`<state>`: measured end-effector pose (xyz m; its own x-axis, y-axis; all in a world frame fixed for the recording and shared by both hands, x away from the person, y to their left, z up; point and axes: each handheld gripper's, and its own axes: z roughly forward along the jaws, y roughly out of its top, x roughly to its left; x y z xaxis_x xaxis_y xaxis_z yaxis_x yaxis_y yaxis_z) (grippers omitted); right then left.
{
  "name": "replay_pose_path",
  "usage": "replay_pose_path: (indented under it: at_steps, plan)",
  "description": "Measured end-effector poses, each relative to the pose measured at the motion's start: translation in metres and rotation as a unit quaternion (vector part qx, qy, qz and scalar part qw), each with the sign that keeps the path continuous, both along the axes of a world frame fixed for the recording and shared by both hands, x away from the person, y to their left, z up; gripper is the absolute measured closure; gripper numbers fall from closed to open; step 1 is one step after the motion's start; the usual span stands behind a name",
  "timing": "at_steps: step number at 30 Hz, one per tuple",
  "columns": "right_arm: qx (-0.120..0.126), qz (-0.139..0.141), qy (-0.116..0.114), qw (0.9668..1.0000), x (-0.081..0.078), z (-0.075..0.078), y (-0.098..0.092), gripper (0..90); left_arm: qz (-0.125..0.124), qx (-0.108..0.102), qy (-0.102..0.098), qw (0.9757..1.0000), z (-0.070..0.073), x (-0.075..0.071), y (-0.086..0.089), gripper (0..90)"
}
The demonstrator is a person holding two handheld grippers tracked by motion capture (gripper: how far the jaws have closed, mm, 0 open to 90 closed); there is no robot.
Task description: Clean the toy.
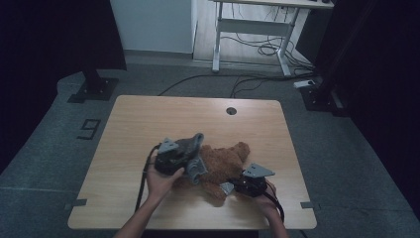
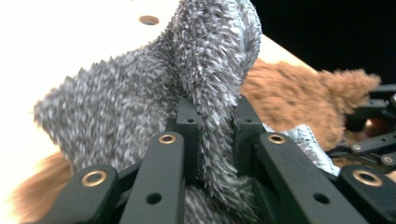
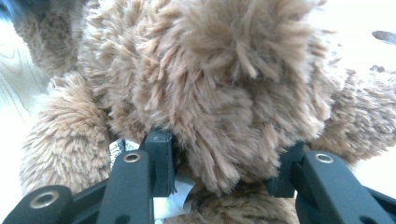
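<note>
Grey cloth pinched by left tool, seemingly over bear

Teddy bear lies on table, near front edge; knit garment at bear's left.

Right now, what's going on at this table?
A person is handling a brown plush teddy bear lying on the light wooden table. The left gripper is shut on a grey fuzzy knitted garment at the bear's body, apparently a small sweater. The right gripper clamps the bear's rear end.
</note>
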<state>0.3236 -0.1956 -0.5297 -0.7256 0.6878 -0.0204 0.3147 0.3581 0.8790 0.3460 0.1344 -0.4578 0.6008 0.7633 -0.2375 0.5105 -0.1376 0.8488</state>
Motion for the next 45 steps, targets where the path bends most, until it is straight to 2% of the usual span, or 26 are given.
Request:
replay_pose_path:
  at_steps: [2, 5, 9, 13, 16, 20, 22, 25, 28, 31, 35, 37, 40, 44, 45]
  plan:
    - [0.002, -0.001, 0.001, 1.0000, 0.000, 0.000, 0.000, 54.1, 0.014, -0.008, 0.007, 0.9999, -0.003, -0.001, 0.016, 77.3]
    - [0.002, -0.001, 0.002, 1.0000, 0.000, -0.001, -0.001, 54.0, 0.020, -0.014, 0.026, 0.9994, -0.013, -0.002, 0.033, 77.3]
    - [0.003, -0.004, 0.002, 1.0000, -0.001, -0.001, 0.000, 54.0, 0.037, 0.003, 0.042, 0.9984, -0.031, -0.005, 0.048, 77.4]
    - [0.011, -0.004, 0.005, 0.9999, 0.000, -0.002, -0.002, 54.0, 0.036, 0.017, 0.072, 0.9966, -0.051, -0.005, 0.055, 77.3]
    - [0.012, -0.003, 0.006, 0.9999, 0.001, -0.003, -0.002, 53.9, 0.034, 0.020, 0.085, 0.9956, -0.057, -0.003, 0.055, 77.3]
    - [0.013, -0.005, 0.004, 0.9999, 0.001, -0.003, -0.002, 53.7, 0.026, 0.029, 0.096, 0.9946, -0.051, 0.002, 0.057, 77.0]
    - [0.013, -0.007, 0.003, 0.9999, 0.000, -0.003, -0.002, 53.7, 0.034, 0.029, 0.080, 0.9958, -0.040, 0.000, 0.060, 76.9]
    - [0.015, -0.007, 0.002, 0.9999, 0.000, -0.004, -0.003, 53.5, 0.027, 0.013, 0.058, 0.9978, -0.019, -0.003, 0.059, 77.0]
    - [0.016, -0.005, 0.002, 0.9999, 0.000, -0.004, -0.003, 53.5, 0.008, 0.018, 0.038, 0.9991, 0.004, -0.005, 0.043, 77.0]
    - [0.017, -0.005, 0.003, 0.9998, 0.000, -0.004, -0.004, 53.4, -0.015, 0.030, 0.025, 0.9991, 0.022, 0.000, 0.017, 76.9]
    - [0.019, -0.008, 0.001, 0.9998, 0.000, -0.004, -0.004, 53.0, -0.050, 0.027, 0.031, 0.9979, 0.039, 0.016, -0.027, 76.6]
    - [0.019, -0.008, 0.000, 0.9998, 0.000, -0.004, -0.003, 53.0, -0.069, 0.020, 0.042, 0.9965, 0.042, 0.024, -0.052, 76.6]
    - [0.018, -0.009, -0.002, 0.9998, 0.000, -0.004, -0.003, 53.0, -0.098, 0.015, 0.063, 0.9931, 0.040, 0.033, -0.092, 76.6]
    - [0.021, -0.010, -0.002, 0.9997, 0.000, -0.005, -0.003, 53.1, -0.123, 0.036, 0.084, 0.9882, 0.030, 0.043, -0.140, 76.2]
    - [0.020, -0.010, -0.002, 0.9997, 0.000, -0.005, -0.003, 53.1, -0.127, 0.031, 0.097, 0.9866, 0.026, 0.046, -0.149, 76.0]
